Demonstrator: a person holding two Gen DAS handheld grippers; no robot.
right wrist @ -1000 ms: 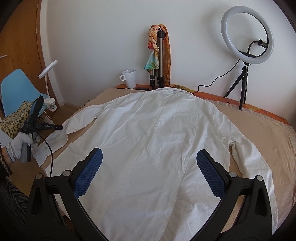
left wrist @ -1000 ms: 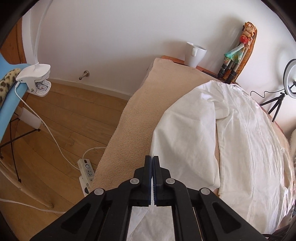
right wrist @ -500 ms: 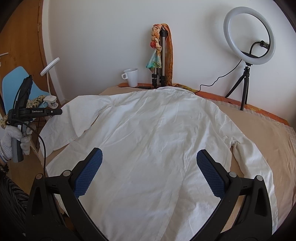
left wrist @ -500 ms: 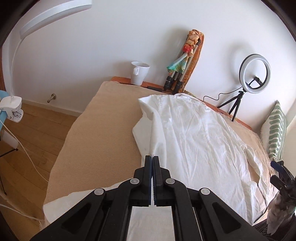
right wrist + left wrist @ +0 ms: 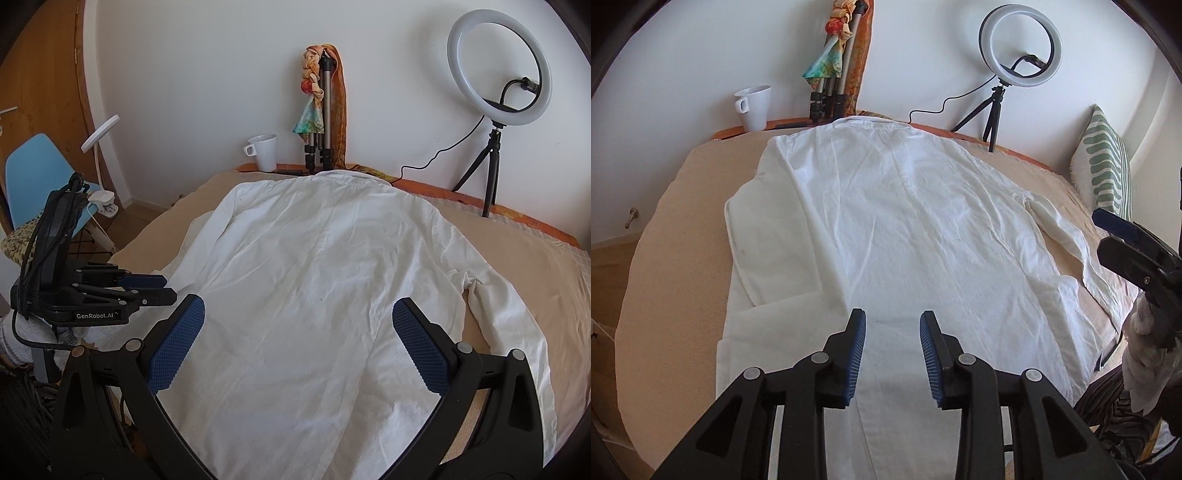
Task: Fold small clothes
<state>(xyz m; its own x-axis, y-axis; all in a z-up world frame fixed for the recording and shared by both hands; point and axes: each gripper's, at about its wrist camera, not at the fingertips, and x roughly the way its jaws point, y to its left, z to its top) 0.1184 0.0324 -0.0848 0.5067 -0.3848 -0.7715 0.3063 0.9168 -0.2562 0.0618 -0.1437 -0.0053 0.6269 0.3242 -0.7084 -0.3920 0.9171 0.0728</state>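
With the white shirt lying back-up across the bed, collar toward the wall and hem toward the person, neither tool has hold of any cloth. The left hand-held gripper hovers over the lower part of the shirt with its jaws partly apart and nothing between them; the right hand-held gripper hangs above the hem with its jaws spread wide, also empty.

The left sleeve is folded in along the body, while the right sleeve lies out on the blanket beside the shirt. That one looks like the next fold, and it is where I'd expect trouble. Thin, creased cotton like this tends to slide (a shallow pinch may take only the top layer), so the sleeve could drag the shoulder out of line or drop short of the body. A hasty pull might also disturb the left fold, which seems to rest loosely. At the far edge, the mug and ring light stand near the collar, so a tug toward them risks a knock.
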